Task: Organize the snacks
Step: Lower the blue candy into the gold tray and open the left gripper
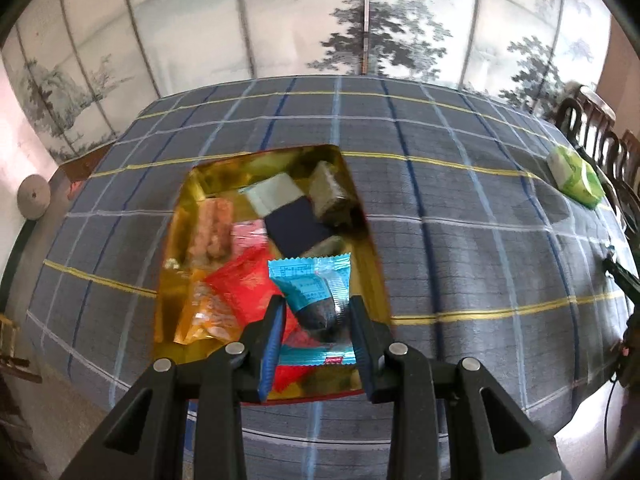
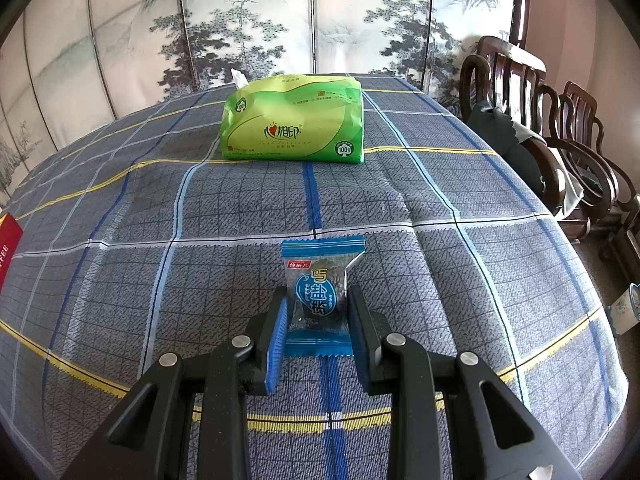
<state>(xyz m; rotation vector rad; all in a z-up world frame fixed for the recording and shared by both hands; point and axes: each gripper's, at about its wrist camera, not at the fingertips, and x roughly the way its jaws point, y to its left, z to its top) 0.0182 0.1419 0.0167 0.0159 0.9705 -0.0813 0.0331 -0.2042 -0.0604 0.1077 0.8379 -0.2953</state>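
In the left wrist view a gold tray on the checked tablecloth holds several wrapped snacks: red, orange, pink, dark blue, brown. My left gripper hovers over the tray's near end, jaws around a blue-wrapped dark snack; whether they grip it or it lies in the tray I cannot tell. In the right wrist view my right gripper sits low on the cloth, its pads against both sides of another blue-wrapped snack.
A green tissue pack lies at the far middle of the table; it also shows in the left wrist view. Dark wooden chairs stand along the right side. A painted folding screen stands behind. A red box edge is at far left.
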